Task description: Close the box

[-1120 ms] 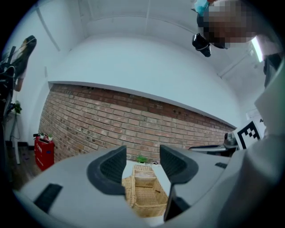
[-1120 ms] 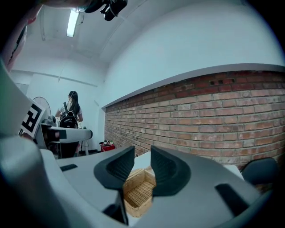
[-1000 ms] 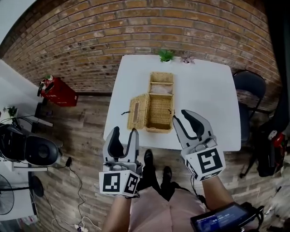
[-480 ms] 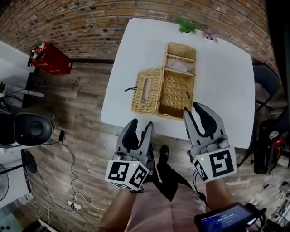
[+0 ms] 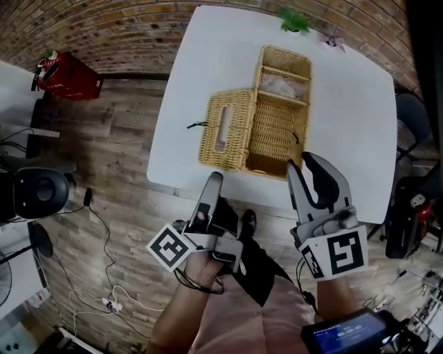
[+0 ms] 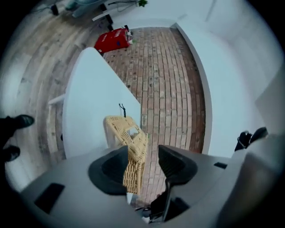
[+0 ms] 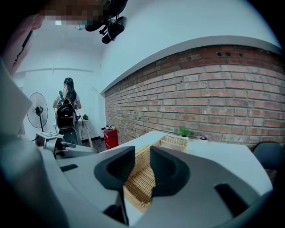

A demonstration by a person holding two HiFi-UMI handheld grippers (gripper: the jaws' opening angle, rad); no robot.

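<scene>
An open wicker box [image 5: 279,116] lies on the white table [image 5: 349,104], its lid [image 5: 224,130] folded flat out to the left. My left gripper [image 5: 212,182] hangs rolled on its side just off the table's near edge, below the lid. Its jaws have just been closing a little but stand open, with nothing between them. In the left gripper view the box [image 6: 130,137] shows tilted, beyond the left gripper [image 6: 142,149]. My right gripper [image 5: 307,166] sits at the box's near right corner, open and empty. In the right gripper view the box [image 7: 173,142] lies ahead of the right gripper [image 7: 141,152].
A small green plant [image 5: 294,19] stands at the table's far edge. A red case [image 5: 64,77] sits on the wooden floor by the brick wall, and a dark chair [image 5: 414,117] is to the table's right. A person [image 7: 67,107] stands far off.
The left gripper has rolled over onto its side and sunk. Both grippers have come down toward the table's near edge, and the box now looks nearer.
</scene>
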